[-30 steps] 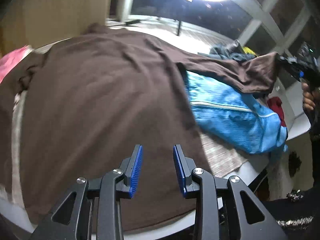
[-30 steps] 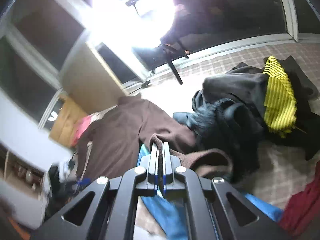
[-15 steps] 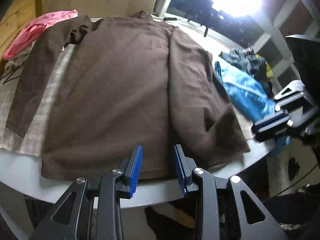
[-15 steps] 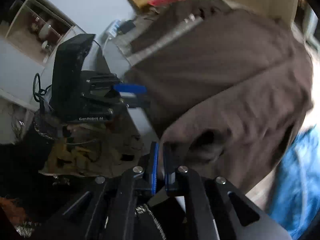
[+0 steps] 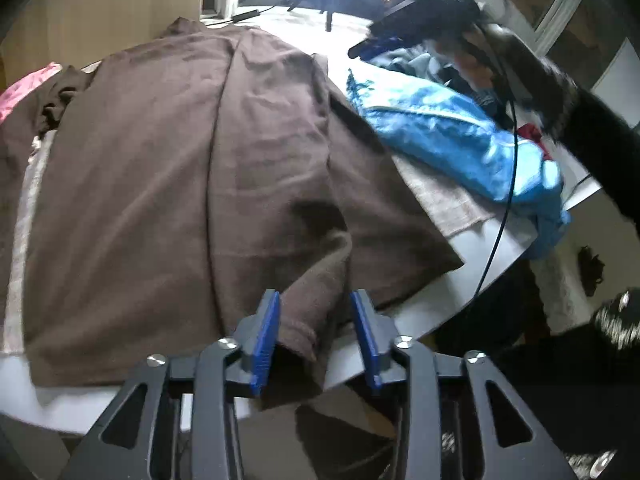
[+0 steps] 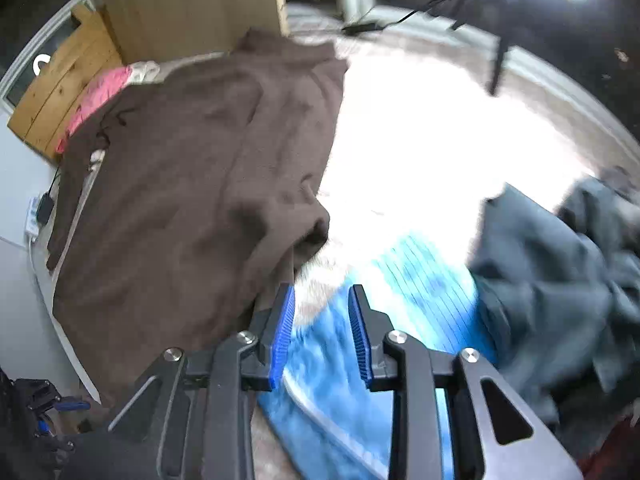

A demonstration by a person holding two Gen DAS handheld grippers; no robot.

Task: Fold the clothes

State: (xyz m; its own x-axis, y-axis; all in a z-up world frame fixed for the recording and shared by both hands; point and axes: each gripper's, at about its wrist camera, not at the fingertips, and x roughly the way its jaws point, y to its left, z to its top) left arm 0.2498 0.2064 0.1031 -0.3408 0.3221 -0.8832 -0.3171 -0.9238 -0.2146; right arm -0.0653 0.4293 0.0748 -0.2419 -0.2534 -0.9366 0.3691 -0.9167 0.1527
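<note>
The left gripper (image 5: 316,338) is opening, its blue fingers spread around a hanging cuff of the brown sweater (image 5: 168,184), not pinching it. The right gripper (image 6: 322,334) is also opening, empty, hovering over a blue garment (image 6: 416,280). The sweater is lying flat across the table (image 5: 452,308), one sleeve folded inward. Farther back, dark clothes (image 6: 560,272) are lying heaped.

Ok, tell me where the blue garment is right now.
The blue garment lies on the table right of the brown sweater in the left wrist view, with a dark grey clothes pile beyond it.
</note>
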